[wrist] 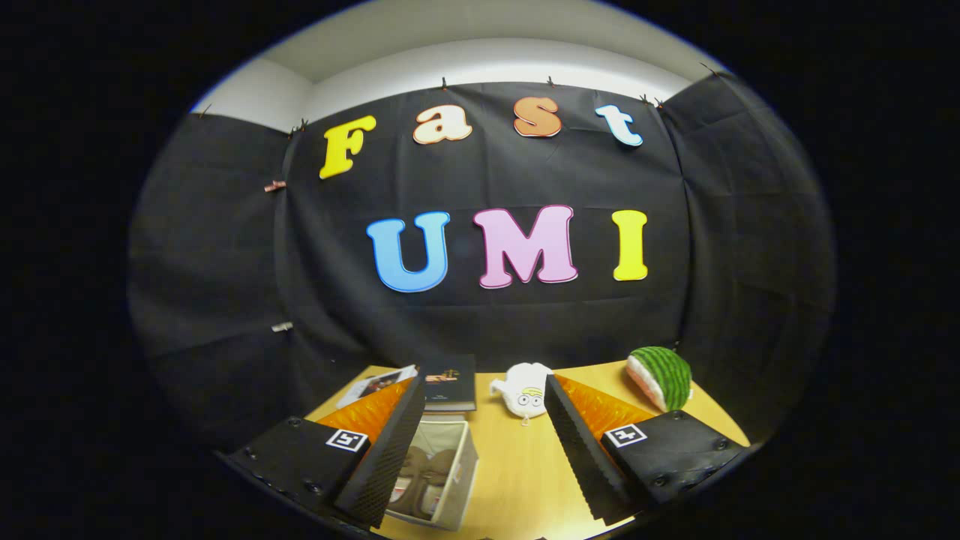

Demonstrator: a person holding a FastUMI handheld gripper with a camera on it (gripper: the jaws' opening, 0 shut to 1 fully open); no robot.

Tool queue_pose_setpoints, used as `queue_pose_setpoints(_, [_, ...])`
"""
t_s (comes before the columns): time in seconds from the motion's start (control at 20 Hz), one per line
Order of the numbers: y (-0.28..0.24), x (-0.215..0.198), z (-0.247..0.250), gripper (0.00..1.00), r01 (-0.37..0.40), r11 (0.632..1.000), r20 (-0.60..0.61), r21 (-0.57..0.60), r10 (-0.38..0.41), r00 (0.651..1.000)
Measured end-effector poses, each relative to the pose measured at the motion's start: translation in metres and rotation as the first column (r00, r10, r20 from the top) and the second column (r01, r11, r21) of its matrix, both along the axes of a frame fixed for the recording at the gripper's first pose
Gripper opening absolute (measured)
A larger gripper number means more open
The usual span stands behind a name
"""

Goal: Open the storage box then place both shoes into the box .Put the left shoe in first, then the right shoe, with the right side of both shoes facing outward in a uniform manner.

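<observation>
Gripper [484, 457]: raised above a wooden table [525, 472], fingers spread wide apart, nothing held between them. Storage box [439, 472]: pale fabric, lid not visible, open at the top, standing low and just inside the left finger, which partly covers its near-left corner. Shoes [427, 469]: two brown forms lying side by side inside the box; which is left and which right, and which side faces outward, cannot be told at this size. Relation for any coming move: the box sits below and to the left of the gap between the fingers, not centred in it, its long axis running roughly away from the gripper; reaching it would call for a drop and a shift leftward. Judgement: with both shoes apparently in the box, the placing looks largely done. Other items beyond the fingers: dark book [450, 382], white plush toy [525, 390], watermelon-slice toy [660, 377], well apart from the box.
</observation>
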State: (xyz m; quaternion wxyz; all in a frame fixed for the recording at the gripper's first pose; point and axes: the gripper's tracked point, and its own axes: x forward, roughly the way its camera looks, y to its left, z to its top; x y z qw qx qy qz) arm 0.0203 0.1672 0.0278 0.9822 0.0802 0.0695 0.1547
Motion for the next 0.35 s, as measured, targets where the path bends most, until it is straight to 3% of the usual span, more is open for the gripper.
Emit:
queue_pose_setpoints(0.2, [-0.038,0.009,0.013,0.99,0.001,0.994,0.066,-0.112,0.007,0.998])
queue_pose_setpoints(0.35, [-0.064,0.010,0.029,0.98,0.025,0.998,0.116,-0.060,-0.018,0.993])
